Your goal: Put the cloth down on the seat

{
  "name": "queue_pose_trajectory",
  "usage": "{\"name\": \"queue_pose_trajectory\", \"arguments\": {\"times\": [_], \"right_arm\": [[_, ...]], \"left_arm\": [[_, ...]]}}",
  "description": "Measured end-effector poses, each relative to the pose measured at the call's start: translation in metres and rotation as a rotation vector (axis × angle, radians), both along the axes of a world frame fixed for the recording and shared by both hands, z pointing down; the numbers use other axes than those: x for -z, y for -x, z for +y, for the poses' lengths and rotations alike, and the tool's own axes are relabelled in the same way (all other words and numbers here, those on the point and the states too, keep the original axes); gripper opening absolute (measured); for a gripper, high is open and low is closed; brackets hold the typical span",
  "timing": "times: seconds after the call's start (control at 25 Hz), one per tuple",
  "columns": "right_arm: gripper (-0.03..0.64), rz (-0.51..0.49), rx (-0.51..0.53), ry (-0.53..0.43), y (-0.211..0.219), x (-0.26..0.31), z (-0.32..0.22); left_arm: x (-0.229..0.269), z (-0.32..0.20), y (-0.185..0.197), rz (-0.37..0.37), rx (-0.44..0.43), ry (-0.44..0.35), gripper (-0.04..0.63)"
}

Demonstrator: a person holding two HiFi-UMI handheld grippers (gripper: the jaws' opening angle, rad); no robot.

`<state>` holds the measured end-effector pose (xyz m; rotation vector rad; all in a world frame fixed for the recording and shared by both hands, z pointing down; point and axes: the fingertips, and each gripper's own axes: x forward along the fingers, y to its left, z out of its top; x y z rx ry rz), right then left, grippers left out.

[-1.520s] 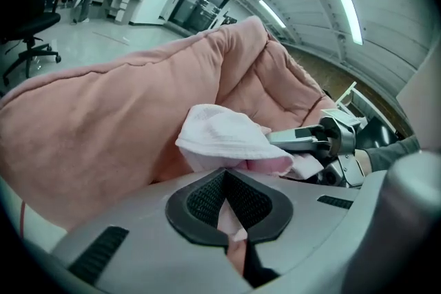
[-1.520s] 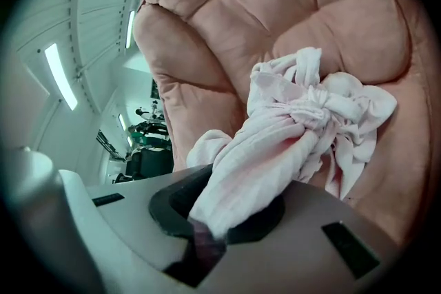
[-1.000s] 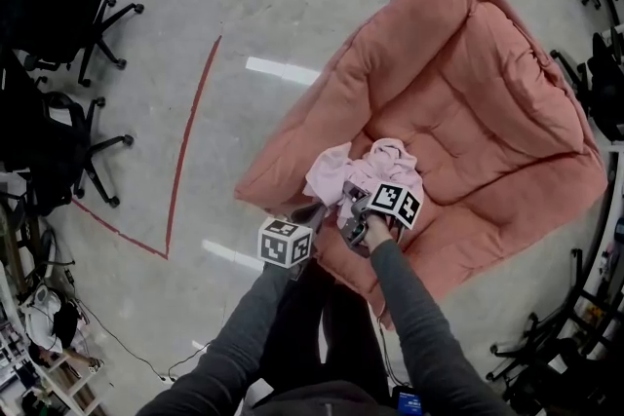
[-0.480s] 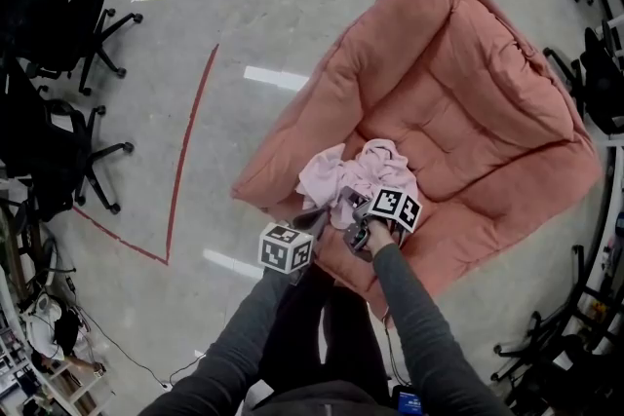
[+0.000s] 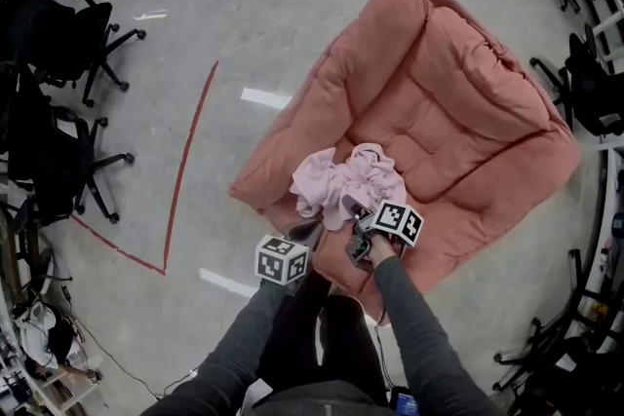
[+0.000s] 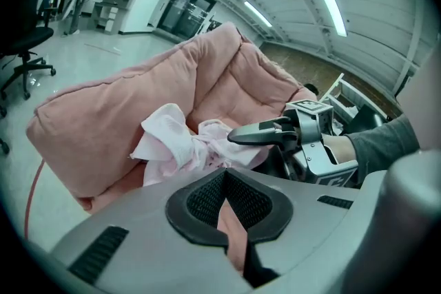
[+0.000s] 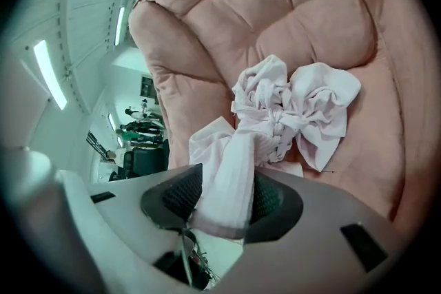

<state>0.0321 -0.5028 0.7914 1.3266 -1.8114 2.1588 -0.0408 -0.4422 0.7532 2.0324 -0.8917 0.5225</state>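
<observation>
The left tool [image 6: 224, 181], pressed together and empty, is held at the front edge of the pink seat [image 5: 444, 136], where the cloth [image 5: 341, 182] is heaped. The right tool's [image 7: 227, 200] jaws have just been spread wide, with one slack fold left between them, seemingly so that it is let go.

Grey long sleeves [image 5: 414, 326], dark trousers [image 5: 302, 326]; the grey left tool [image 5: 304, 234] and right tool [image 5: 353, 214] bear black-and-white marker cubes [image 5: 397, 221].
</observation>
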Motion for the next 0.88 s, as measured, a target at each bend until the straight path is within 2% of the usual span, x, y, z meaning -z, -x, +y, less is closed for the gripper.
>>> {"name": "queue_pose_trajectory", "arguments": {"times": [0.2,0.32,0.48,0.64,0.76,0.88], "right_arm": [[0.153,-0.032,-0.012,-0.113,-0.012,0.049,0.018],[0.152,0.028,-0.005,-0.23,-0.023,0.086,0.029],[0.079,0.115,0.032,-0.421,-0.03,0.145,0.04],[0.052,0.148,0.073,-0.6,-0.028,0.201,0.052],[0.041,0.129,0.055,-0.7,-0.029,0.243,0.063],[0.031,0.161,0.036,-0.773,-0.033,0.275,0.079]], "left_arm": [[0.034,0.018,-0.008,0.029,0.016,-0.042,0.008],[0.059,0.026,-0.013,0.039,0.024,-0.077,0.008],[0.1,0.032,-0.022,0.042,0.009,-0.155,0.008],[0.143,0.032,-0.03,0.064,0.0,-0.241,0.008],[0.173,0.036,-0.038,0.082,-0.005,-0.292,0.008],[0.2,0.047,-0.042,0.095,-0.026,-0.336,0.008]]}}
